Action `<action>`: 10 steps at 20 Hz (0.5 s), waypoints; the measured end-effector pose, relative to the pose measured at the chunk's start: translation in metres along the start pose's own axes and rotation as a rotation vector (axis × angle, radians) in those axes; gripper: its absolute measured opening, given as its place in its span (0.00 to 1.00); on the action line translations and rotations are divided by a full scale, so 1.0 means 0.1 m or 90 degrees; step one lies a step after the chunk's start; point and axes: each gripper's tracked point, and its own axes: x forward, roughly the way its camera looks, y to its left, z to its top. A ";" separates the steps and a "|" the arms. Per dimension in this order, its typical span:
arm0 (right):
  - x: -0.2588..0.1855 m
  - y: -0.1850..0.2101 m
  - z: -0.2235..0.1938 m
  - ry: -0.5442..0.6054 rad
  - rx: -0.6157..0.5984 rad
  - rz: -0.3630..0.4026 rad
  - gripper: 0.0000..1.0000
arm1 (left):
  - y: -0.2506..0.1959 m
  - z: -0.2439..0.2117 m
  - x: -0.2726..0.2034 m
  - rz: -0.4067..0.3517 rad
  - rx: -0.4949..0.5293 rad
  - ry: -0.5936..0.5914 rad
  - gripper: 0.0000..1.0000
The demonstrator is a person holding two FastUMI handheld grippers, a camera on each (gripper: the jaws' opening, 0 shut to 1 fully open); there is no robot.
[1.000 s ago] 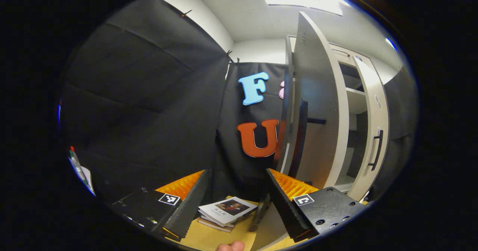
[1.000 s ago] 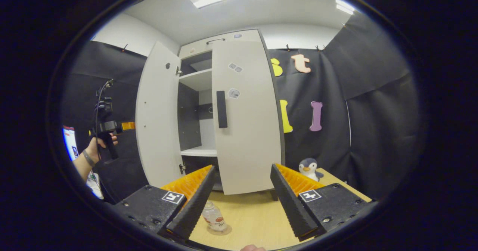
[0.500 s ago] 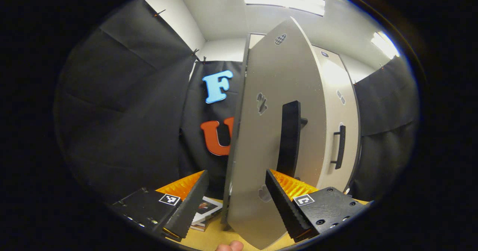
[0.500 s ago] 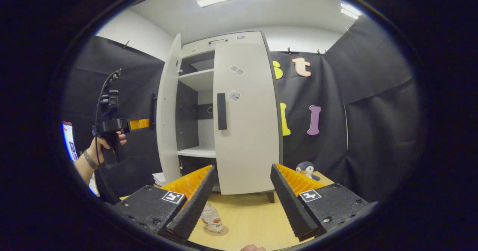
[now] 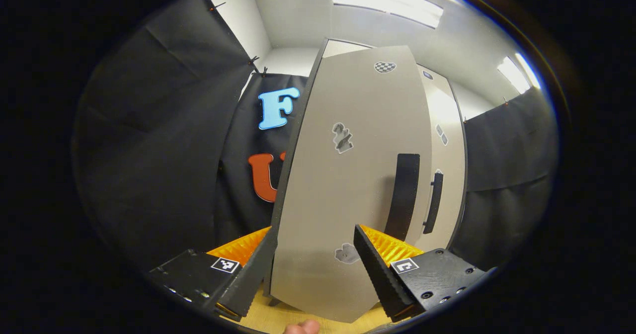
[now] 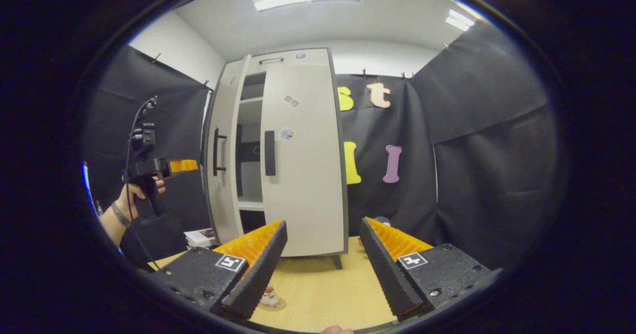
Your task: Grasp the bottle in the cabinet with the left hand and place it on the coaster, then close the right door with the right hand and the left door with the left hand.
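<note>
Bottle (image 6: 270, 296) sits on coaster (image 6: 275, 304) near worktop (image 6: 323, 294) front edge. Both tongs — left (image 5: 312, 267), right (image 6: 322, 267) — gape wide, holding nothing. Left door (image 5: 343, 190) nearly shut, close before left tongs; right door (image 6: 303, 175) closed. Books (image 6: 201, 236) left of cabinet.

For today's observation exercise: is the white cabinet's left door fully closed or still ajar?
Still ajar. In the right gripper view the white cabinet's left door angles outward, and a gap beside the closed right door shows shelves inside.

right claw (image 6: 320, 264) open, empty | left door (image 6: 221, 150) ajar | bottle (image 6: 270, 296) on coaster (image 6: 273, 305)
</note>
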 end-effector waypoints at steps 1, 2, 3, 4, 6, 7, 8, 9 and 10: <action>0.00 0.01 0.03 -0.004 0.003 0.002 0.97 | 0.00 0.07 -0.07 0.000 0.010 -0.008 0.99; 0.00 0.03 0.05 -0.006 0.006 0.005 0.96 | 0.00 0.11 -0.15 -0.002 0.019 -0.012 0.99; 0.01 0.04 0.06 -0.009 0.008 0.008 0.96 | -0.02 0.13 -0.25 -0.005 0.028 -0.013 0.99; 0.02 0.06 0.06 -0.008 0.011 0.013 0.96 | -0.06 0.13 -0.36 -0.008 0.037 -0.013 0.99; 0.06 0.09 0.04 -0.004 0.017 0.022 0.96 | -0.16 0.11 -0.56 -0.014 0.049 -0.015 0.94; 0.08 0.12 0.01 0.003 0.020 0.029 0.96 | -0.22 0.07 -0.65 -0.020 0.058 -0.013 0.94; 0.10 0.15 -0.02 0.010 0.023 0.036 0.97 | -0.25 0.01 -0.74 -0.018 0.069 -0.011 0.99; 0.11 0.17 -0.03 0.013 0.026 0.043 0.97 | -0.30 -0.03 -0.85 -0.016 0.080 -0.012 0.99; 0.12 0.19 -0.04 0.014 0.027 0.048 0.97 | -0.38 -0.09 -0.95 -0.020 0.089 -0.015 0.99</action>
